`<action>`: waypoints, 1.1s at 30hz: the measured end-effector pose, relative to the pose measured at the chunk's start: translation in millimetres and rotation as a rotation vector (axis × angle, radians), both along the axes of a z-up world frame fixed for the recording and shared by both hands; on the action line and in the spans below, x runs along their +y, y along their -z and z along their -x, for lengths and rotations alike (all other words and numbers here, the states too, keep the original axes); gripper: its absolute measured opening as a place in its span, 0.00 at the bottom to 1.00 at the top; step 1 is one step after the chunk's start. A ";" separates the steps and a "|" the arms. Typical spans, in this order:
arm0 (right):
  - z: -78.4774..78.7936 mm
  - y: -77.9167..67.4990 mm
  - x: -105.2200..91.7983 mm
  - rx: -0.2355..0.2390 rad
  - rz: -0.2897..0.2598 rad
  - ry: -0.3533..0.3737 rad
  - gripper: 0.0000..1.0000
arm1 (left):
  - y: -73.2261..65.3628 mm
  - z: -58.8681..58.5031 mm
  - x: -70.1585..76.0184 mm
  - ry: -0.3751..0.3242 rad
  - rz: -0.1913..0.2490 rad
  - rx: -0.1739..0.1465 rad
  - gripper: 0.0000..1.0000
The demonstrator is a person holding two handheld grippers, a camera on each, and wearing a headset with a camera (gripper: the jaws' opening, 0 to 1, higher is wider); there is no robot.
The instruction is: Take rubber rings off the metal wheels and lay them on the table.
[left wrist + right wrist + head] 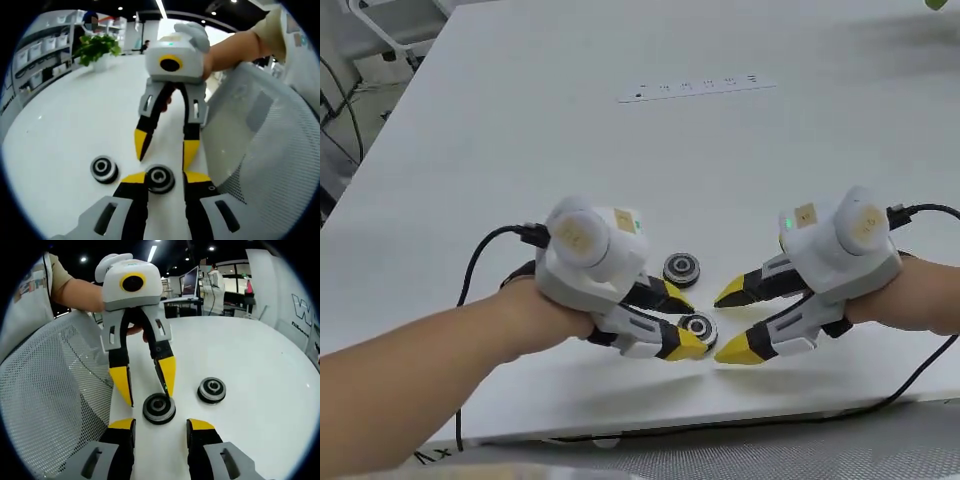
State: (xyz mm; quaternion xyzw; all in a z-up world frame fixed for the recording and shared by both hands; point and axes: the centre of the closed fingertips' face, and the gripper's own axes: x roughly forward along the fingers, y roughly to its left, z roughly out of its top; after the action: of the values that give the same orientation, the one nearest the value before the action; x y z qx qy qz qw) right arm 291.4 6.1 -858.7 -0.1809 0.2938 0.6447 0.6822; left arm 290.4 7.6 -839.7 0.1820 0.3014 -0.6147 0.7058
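Observation:
Two small metal wheels with black rubber rings lie near the table's front edge. The nearer wheel (pixel 698 326) (pixel 160 178) (pixel 159 408) sits between the yellow tips of my left gripper (pixel 692 325) (pixel 165 177), which is open and straddles it; one tip touches its rim. My right gripper (pixel 722 326) (pixel 161 426) faces the left one from the right, open, with its tips just short of that wheel. The second wheel (pixel 681 268) (pixel 104 169) (pixel 211 390) lies free a little farther back.
A white power strip (pixel 700 88) lies far back on the white table (pixel 520 150). Black cables trail from both grippers over the front edge. A mesh chair back (pixel 55 390) (pixel 250 130) stands off the table, and a potted plant (pixel 97 47) at the far end.

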 end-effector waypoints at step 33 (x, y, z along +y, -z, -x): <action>-5.0 -0.2 8.6 -0.009 -0.037 0.041 0.35 | 8.0 -7.3 2.0 -0.003 -0.038 -0.146 0.13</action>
State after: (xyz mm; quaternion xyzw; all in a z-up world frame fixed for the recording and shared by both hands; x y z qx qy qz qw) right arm 296.4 14.7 -858.4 -0.1649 0.2824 0.6352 0.6997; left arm 297.7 9.7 -847.7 0.2393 0.2613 -0.5929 0.7231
